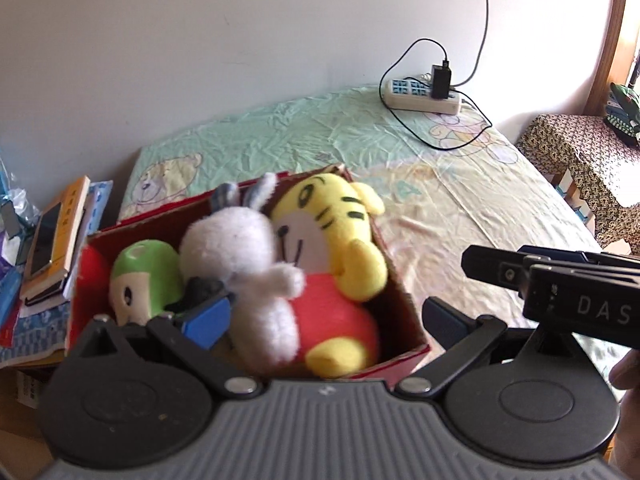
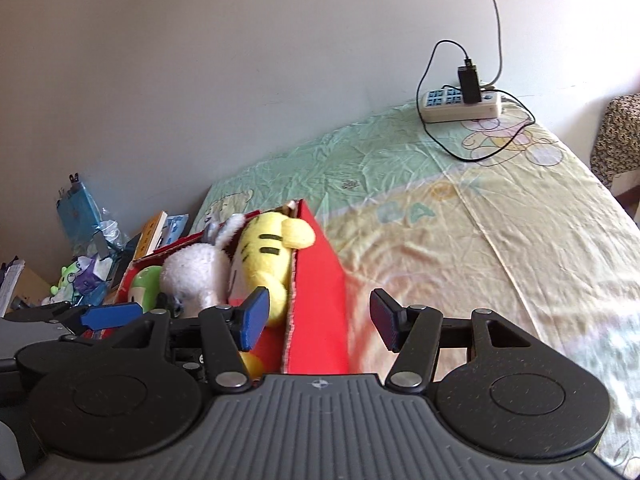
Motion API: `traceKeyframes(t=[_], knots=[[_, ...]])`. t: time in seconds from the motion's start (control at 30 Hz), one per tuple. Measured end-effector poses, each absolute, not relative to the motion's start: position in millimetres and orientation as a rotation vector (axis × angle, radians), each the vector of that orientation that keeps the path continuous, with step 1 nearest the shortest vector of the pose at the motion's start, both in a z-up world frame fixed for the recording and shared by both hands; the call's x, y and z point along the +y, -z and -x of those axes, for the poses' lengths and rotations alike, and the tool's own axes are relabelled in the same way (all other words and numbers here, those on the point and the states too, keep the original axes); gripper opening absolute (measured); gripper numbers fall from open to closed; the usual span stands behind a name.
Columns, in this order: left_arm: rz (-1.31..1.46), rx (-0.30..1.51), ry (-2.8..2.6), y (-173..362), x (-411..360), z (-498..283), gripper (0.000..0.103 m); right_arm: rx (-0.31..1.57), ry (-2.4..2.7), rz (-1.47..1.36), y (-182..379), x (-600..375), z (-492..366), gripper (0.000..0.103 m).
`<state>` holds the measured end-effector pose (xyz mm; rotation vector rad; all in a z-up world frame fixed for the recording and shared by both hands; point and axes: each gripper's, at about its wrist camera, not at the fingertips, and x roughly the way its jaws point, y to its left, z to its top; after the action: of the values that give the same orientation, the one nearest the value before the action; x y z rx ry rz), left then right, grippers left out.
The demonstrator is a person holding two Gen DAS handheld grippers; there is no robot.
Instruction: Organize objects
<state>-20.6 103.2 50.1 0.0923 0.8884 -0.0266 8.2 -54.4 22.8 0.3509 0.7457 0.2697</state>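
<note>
A red cardboard box point(image 1: 400, 292) stands on the bed sheet, holding a yellow tiger plush point(image 1: 332, 220), a white rabbit plush point(image 1: 240, 256) and a green plush point(image 1: 144, 276). My left gripper point(image 1: 326, 320) is open wide over the box's near end. Its blue left pad point(image 1: 208, 320) is inside beside the rabbit, its right pad point(image 1: 444, 320) outside the wall. My right gripper point(image 2: 320, 322) is open astride the box's right wall point(image 2: 316, 300). One pad point(image 2: 254, 320) is by the tiger point(image 2: 268, 252), and the other point(image 2: 386, 324) stands off the wall.
A power strip point(image 1: 420, 96) with a black charger and looping cables lies at the bed's far edge by the wall. Books point(image 1: 56, 236) and clutter are stacked left of the box. A seat under patterned cloth point(image 1: 580, 160) stands right of the bed. The sheet point(image 2: 480, 240) stretches beyond the box.
</note>
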Motion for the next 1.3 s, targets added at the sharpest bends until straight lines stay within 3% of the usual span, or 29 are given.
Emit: traceKeyframes(t=[0.63, 1.3], knots=[[-0.089, 0.957, 0.083, -20, -14, -4, 0.102, 0.811, -0.077, -0.310, -2, -160, -9, 0.060], [-0.078, 1.006, -0.094, 2, -43, -12, 0.102, 0.885, -0.154, -0.223, 17, -189, -32, 0.065]])
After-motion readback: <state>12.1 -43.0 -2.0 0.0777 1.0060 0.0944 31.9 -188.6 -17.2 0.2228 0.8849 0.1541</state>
